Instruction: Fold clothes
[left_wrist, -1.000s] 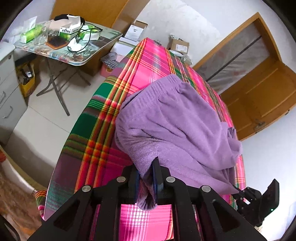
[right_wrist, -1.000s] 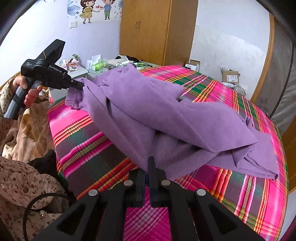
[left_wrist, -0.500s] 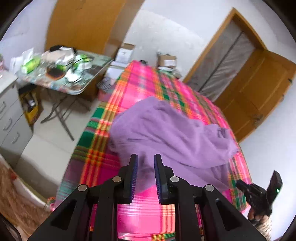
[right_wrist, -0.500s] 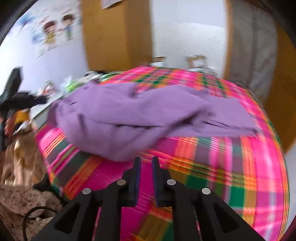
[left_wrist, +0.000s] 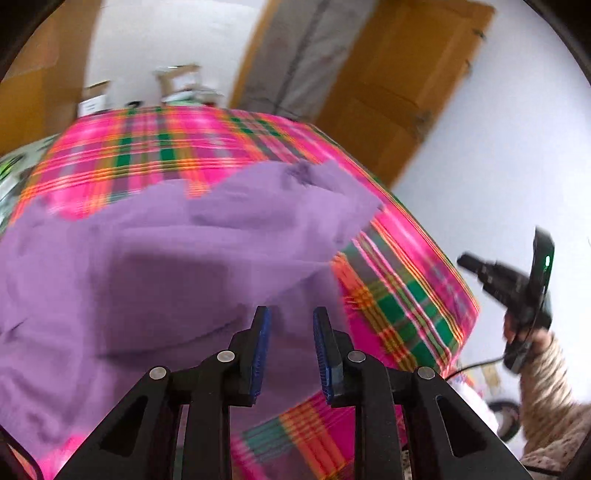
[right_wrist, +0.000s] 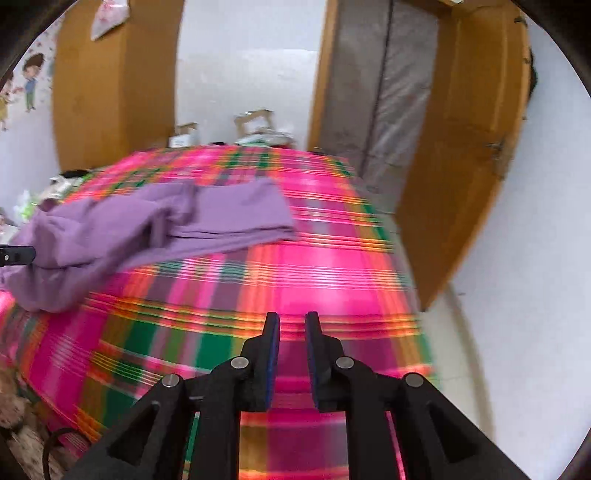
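purple garment (left_wrist: 155, 266) beyond parted left claw (left_wrist: 291, 325), untouched

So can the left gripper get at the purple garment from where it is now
Probably yes. The left gripper is open and empty, with the purple garment lying loose on the plaid bedspread just ahead of its fingers, nothing between them.

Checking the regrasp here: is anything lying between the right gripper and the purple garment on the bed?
Nothing visible. Only bare plaid bedspread lies between the open right gripper and the purple garment; nothing is between its jaws, which have just been opening.
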